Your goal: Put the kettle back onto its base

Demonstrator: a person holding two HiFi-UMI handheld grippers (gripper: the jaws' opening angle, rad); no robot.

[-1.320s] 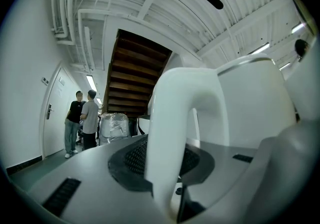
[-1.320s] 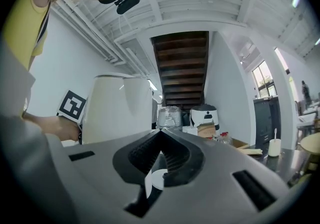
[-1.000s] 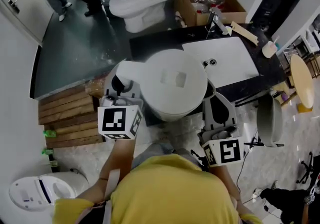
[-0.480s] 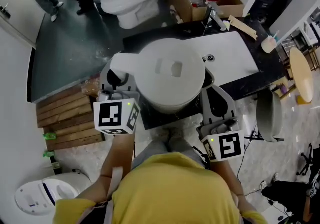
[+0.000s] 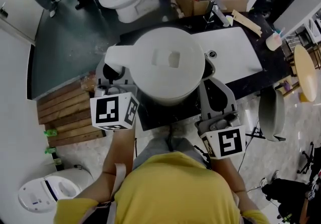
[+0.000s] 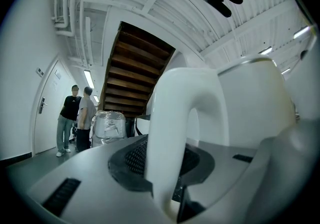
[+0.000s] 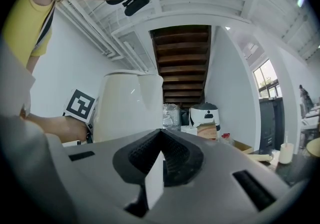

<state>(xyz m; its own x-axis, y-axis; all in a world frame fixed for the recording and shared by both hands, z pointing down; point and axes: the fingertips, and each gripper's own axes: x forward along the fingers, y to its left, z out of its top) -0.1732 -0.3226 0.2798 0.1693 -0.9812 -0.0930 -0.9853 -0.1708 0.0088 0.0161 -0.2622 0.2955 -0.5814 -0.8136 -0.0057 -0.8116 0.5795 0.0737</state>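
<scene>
Kettle [image 5: 168, 65], white, lid up, is held in the air over the dark desk [image 5: 163, 113], just left of the sink [image 5: 235, 52].

Head view: left tongs [image 5: 113, 73] are at the handle [image 5: 118, 57], on the side away from the sink. Right tongs [image 5: 211, 85] sit close by the body on the sink side. No base shows; it may lie hidden under the kettle.

Left gripper view: tongs are clamped on the handle loop, with the body just beyond it.

Right gripper view: tongs are closed, with only a thin white sliver [image 7: 154, 183] between them that I can't identify. The kettle stands off to one side, not gripped.

Risks, as I judge them:
- The only hold is on the handle, so the body could swing or slip round as it is lowered.
- The base is unseen, so a blind set-down could miss it, land on the sink rim and tip.
- The closed right tongs could knock the body.
</scene>
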